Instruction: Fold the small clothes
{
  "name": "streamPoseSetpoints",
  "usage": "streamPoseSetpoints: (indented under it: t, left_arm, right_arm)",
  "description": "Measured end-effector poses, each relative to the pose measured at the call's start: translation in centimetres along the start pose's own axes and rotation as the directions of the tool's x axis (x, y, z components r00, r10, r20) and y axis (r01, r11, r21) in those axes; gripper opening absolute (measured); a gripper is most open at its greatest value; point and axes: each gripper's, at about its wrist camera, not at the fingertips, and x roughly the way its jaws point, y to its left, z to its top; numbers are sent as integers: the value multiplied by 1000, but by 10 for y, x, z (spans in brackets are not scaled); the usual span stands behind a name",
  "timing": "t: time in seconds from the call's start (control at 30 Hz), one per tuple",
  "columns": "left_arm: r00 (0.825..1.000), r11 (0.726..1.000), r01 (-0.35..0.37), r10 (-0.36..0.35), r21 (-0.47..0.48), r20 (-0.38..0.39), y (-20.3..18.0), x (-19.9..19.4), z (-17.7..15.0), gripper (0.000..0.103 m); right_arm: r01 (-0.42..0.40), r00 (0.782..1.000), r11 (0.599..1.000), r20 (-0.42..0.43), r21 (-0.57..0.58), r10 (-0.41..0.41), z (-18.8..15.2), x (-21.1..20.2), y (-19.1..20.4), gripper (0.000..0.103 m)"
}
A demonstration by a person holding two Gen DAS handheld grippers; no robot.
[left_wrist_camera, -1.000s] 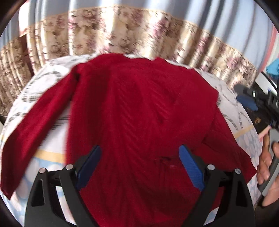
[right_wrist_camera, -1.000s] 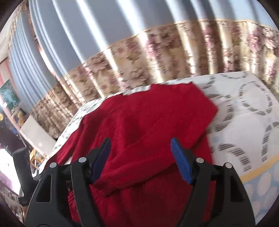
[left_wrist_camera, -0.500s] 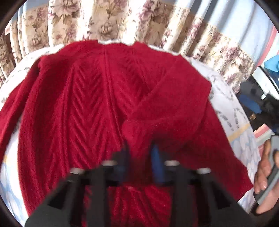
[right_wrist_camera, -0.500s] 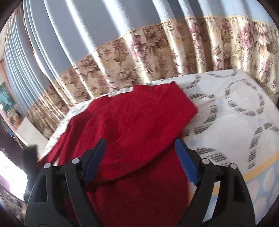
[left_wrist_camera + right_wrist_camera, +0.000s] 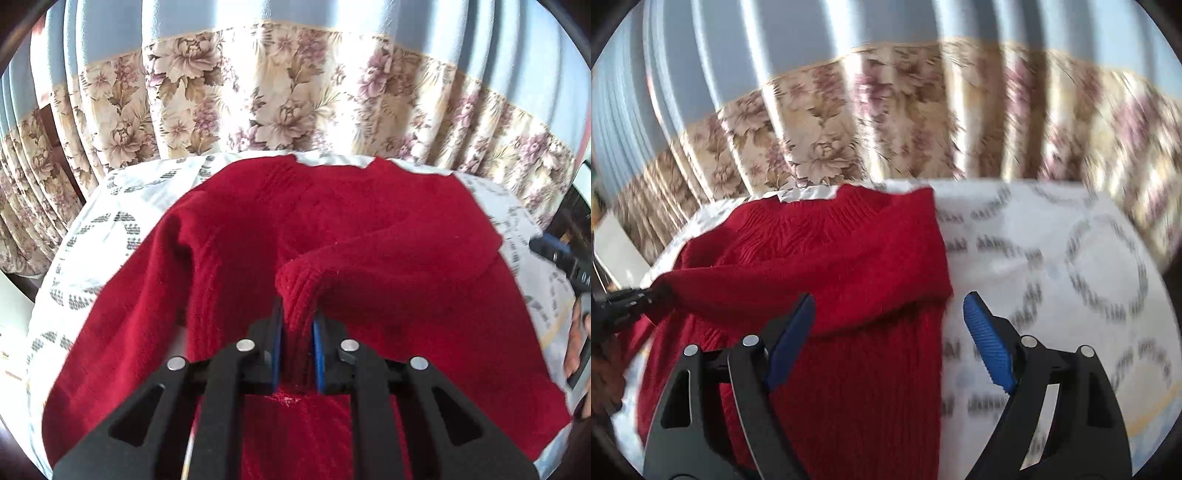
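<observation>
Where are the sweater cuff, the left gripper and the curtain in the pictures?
cuff (image 5: 297, 280): left wrist view, ribbed end of the sleeve.
left gripper (image 5: 297, 328): left wrist view, between its fingertips, shut on the cuff.
curtain (image 5: 280, 92): left wrist view, floral band.

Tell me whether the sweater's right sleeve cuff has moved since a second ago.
Yes. The sleeve cuff, clamped in the left gripper, now stands lifted over the red sweater body, toward the left of the patterned bedsheet; earlier the sleeve lay flat.
</observation>
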Motion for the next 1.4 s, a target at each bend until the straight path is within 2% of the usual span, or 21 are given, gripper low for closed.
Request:
streamPoseSetpoints:
  t: [0.07, 0.17, 0.3, 0.33, 0.37, 0.4, 0.47, 0.63, 0.77, 0.87, 0.9, 0.97, 1.03, 1.07, 1.1, 1.13, 1.17, 1.27, 1.3, 1.33, 1.4]
  left_arm:
    - [1000, 1000, 6, -6, -7, -12, 9, 5, -2, 14]
    - [1000, 1000, 5, -6, -10, -25, 12, 15, -1, 14]
    - [999, 1000, -8, 8, 5, -37, 13, 29, 9, 14]
    - [999, 1000, -11, 11, 12, -40, 14, 32, 11, 14]
    - [999, 1000, -17, 18, 19, -43, 17, 36, 14, 14]
    - [999, 1000, -20, 21, 24, -45, 18, 38, 17, 14]
    - [998, 999, -36, 38, 39, -46, 21, 43, 22, 14]
    - [993, 988, -116, 118, 105, -17, 26, 54, 48, 14]
    - [986, 976, -147, 157, 161, -49, 30, 79, 79, 14]
    - [979, 965, -171, 190, 201, -77, 34, 101, 91, 14]
    - [977, 963, -168, 191, 212, -94, 35, 107, 91, 15]
    - [968, 957, -104, 160, 270, -194, 36, 124, 84, 16]
    - [966, 947, -71, 143, 313, -215, 38, 125, 79, 18]
    - [962, 957, -35, 110, 289, -249, 44, 123, 82, 22]
    - [957, 968, -19, 90, 250, -276, 53, 122, 85, 39]
    - [952, 974, -30, 96, 224, -290, 60, 122, 88, 47]
    - [947, 970, -61, 130, 234, -292, 65, 120, 88, 59]
    - [953, 955, -105, 176, 277, -246, 66, 109, 83, 65]
    - [958, 955, -115, 179, 272, -224, 66, 103, 82, 68]
    - [963, 957, -131, 185, 259, -196, 67, 96, 81, 76]
    - [973, 967, -158, 186, 200, -134, 75, 80, 79, 82]
  right_arm:
    - [19, 1000, 998, -15, -58, -20, 13, 21, 7, 76]
    - [60, 996, 995, -65, -79, -66, 29, 60, 4, 65]
    - [123, 980, 991, -152, -49, -129, 40, 106, -13, 61]
    - [126, 977, 991, -167, -47, -132, 41, 113, -16, 53]
    - [126, 973, 991, -191, -45, -132, 42, 121, -19, 30]
    - [120, 969, 992, -212, -44, -126, 42, 126, -21, 15]
    - [119, 974, 992, -190, -50, -126, 43, 124, -19, 13]
    - [168, 982, 985, -82, -37, -170, 56, 102, -17, 13]
    - [176, 980, 983, -81, -40, -179, 67, 106, -17, 13]
    - [173, 981, 984, -84, -38, -176, 68, 116, -18, 13]
    - [173, 981, 984, -87, -34, -175, 67, 118, -18, 14]
    - [166, 976, 985, -135, -43, -170, 62, 128, -19, 15]
    - [163, 967, 985, -190, -63, -172, 56, 140, -21, 20]
    - [162, 962, 984, -212, -75, -174, 54, 144, -22, 25]
    - [168, 963, 983, -203, -72, -180, 54, 142, -26, 29]
    - [178, 961, 982, -200, -65, -188, 54, 141, -28, 37]
    - [178, 961, 983, -204, -53, -185, 54, 140, -32, 41]
    - [176, 965, 984, -191, -19, -177, 53, 134, -38, 50]
    - [170, 969, 985, -181, -5, -168, 54, 129, -40, 50]
    - [169, 972, 986, -168, 5, -166, 54, 123, -40, 51]
    - [166, 980, 986, -118, 25, -162, 54, 103, -39, 57]
